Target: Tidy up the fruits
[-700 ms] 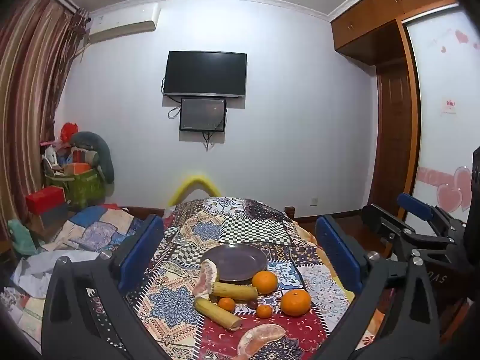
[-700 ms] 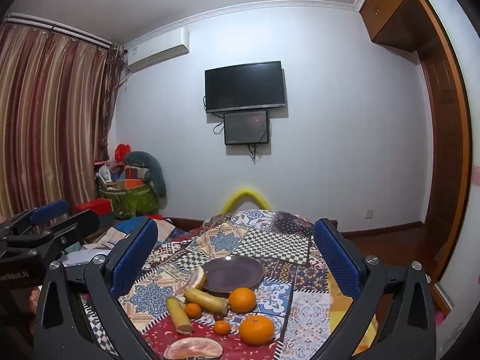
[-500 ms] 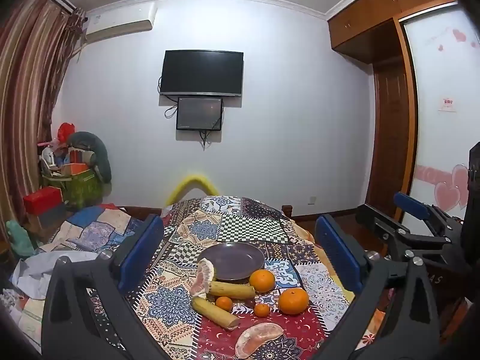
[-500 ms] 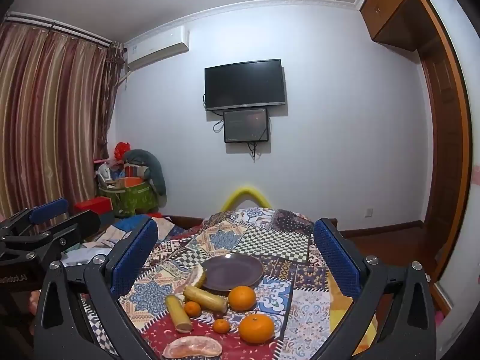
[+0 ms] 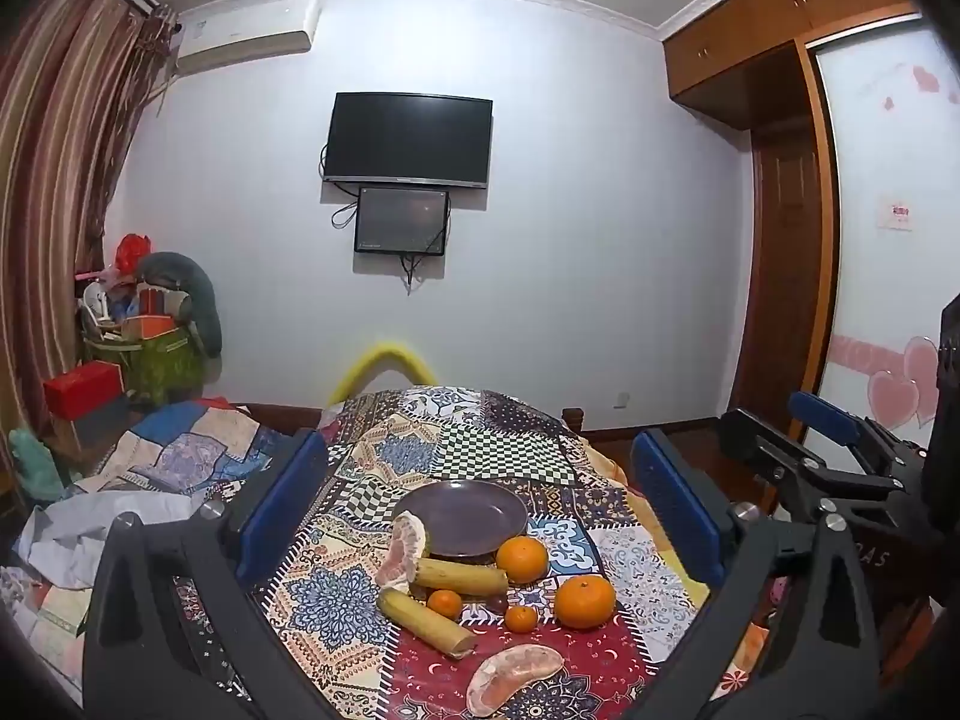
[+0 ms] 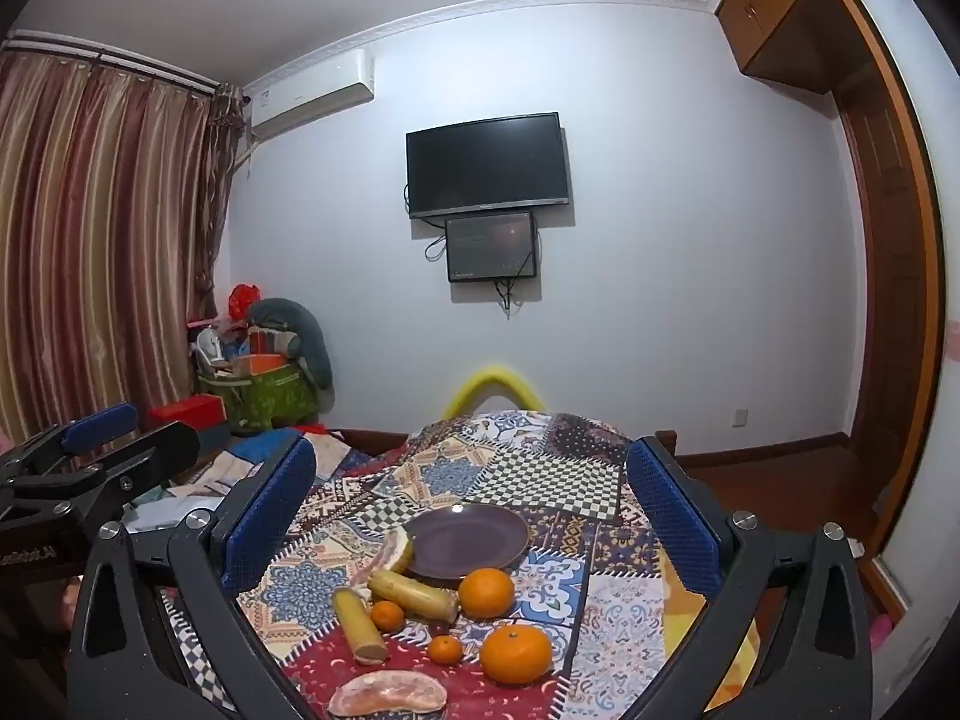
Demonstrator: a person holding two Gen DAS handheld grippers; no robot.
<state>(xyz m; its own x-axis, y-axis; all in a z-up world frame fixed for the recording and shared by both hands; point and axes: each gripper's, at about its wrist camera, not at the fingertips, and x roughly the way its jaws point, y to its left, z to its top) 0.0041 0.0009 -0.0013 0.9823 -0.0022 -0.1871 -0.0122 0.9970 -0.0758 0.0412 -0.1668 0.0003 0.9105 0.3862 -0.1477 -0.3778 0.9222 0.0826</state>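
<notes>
A dark purple plate (image 5: 461, 517) (image 6: 467, 541) sits empty on the patchwork tablecloth. In front of it lie two banana pieces (image 5: 425, 618) (image 6: 358, 625), two large oranges (image 5: 584, 600) (image 6: 515, 654), two small tangerines (image 5: 444, 603) (image 6: 444, 648) and two pomelo segments (image 5: 512, 670) (image 6: 389, 693). One pomelo segment (image 5: 404, 551) leans at the plate's left rim. My left gripper (image 5: 477, 516) is open and empty, held above and short of the fruit. My right gripper (image 6: 471, 522) is open and empty too, also short of the fruit.
The table (image 5: 498, 450) drops off on its right side to a wooden floor. A cluttered bed and boxes (image 5: 150, 462) lie to the left. Each gripper shows at the edge of the other's view (image 5: 828, 462) (image 6: 78, 468). A TV hangs on the far wall.
Both views have shifted slightly, with the fruit sitting a little higher in the frame. Nothing on the table has moved and both grippers stay open.
</notes>
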